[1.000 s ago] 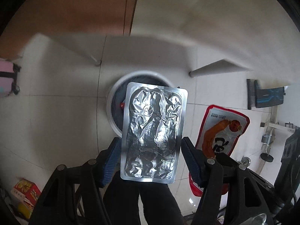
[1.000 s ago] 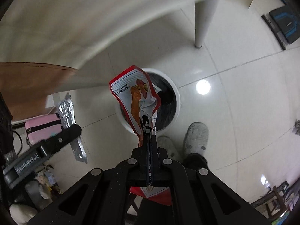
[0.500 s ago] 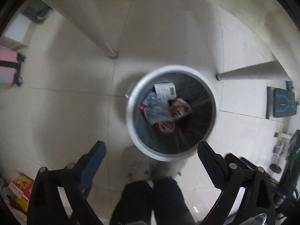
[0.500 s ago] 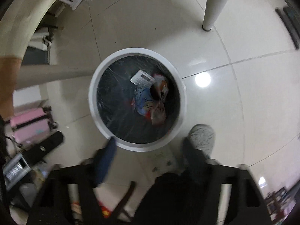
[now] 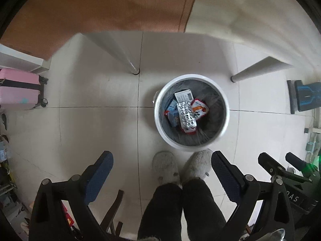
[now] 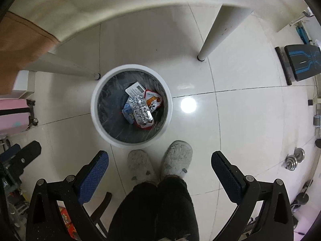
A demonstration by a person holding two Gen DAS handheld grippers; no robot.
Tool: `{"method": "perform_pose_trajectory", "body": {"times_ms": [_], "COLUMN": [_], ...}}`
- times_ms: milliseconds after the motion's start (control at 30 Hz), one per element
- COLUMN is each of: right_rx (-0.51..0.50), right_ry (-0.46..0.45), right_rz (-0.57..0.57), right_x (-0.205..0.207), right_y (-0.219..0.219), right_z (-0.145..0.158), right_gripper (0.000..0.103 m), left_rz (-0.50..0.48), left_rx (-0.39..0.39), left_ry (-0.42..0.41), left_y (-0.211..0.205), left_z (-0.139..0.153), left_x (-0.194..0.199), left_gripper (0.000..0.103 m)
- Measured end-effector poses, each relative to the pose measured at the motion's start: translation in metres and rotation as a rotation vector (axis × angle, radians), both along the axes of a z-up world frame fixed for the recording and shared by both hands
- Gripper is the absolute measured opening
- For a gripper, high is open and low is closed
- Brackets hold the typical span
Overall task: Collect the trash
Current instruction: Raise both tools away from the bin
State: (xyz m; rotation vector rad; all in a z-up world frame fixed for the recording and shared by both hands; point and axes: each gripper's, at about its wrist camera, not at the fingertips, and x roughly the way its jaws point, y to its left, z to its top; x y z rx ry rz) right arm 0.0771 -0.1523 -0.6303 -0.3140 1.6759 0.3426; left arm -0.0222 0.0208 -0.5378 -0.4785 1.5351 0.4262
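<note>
Silver foil pouch [image 5: 186, 115] lies atop wrappers inside white trash bin [image 5: 225, 120], long axis running toward slippers [image 5: 165, 167]; print unreadable. Left gripper [image 5: 161, 174], right gripper [image 6: 160, 173]: jaws spread wide, empty.

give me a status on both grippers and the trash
Left gripper open, empty. Right gripper open, empty. Silver foil pouch and red snack wrapper lie in the white bin. Nothing in the way.

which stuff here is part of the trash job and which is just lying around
Job: white bin, silver foil pouch, red snack wrapper, left gripper and right gripper, both open.
Lying about: pink suitcase, dumbbell, slippers.
</note>
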Motion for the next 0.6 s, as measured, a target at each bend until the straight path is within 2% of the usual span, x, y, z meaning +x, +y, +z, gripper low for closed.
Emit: {"method": "perform_pose_trajectory", "body": {"times_ms": [300,600], "right_rx": [0.046,0.101], "right_ry": [-0.068,-0.090], "right_rz": [0.012,0.010], "right_x": [-0.011,-0.030], "right_y": [-0.002,-0.005], "right_z": [0.131,0.247], "right_gripper": [0.103,0.103], "left_rz": [-0.016,-0.034], "left_rx": [0.003,0.016], "left_ry": [-0.058,-0.127], "left_y": [-0.015,-0.019], "left_z": [0.095,0.192], "left_x": [-0.015,-0.029], "left_gripper": [0.100,0.100]}}
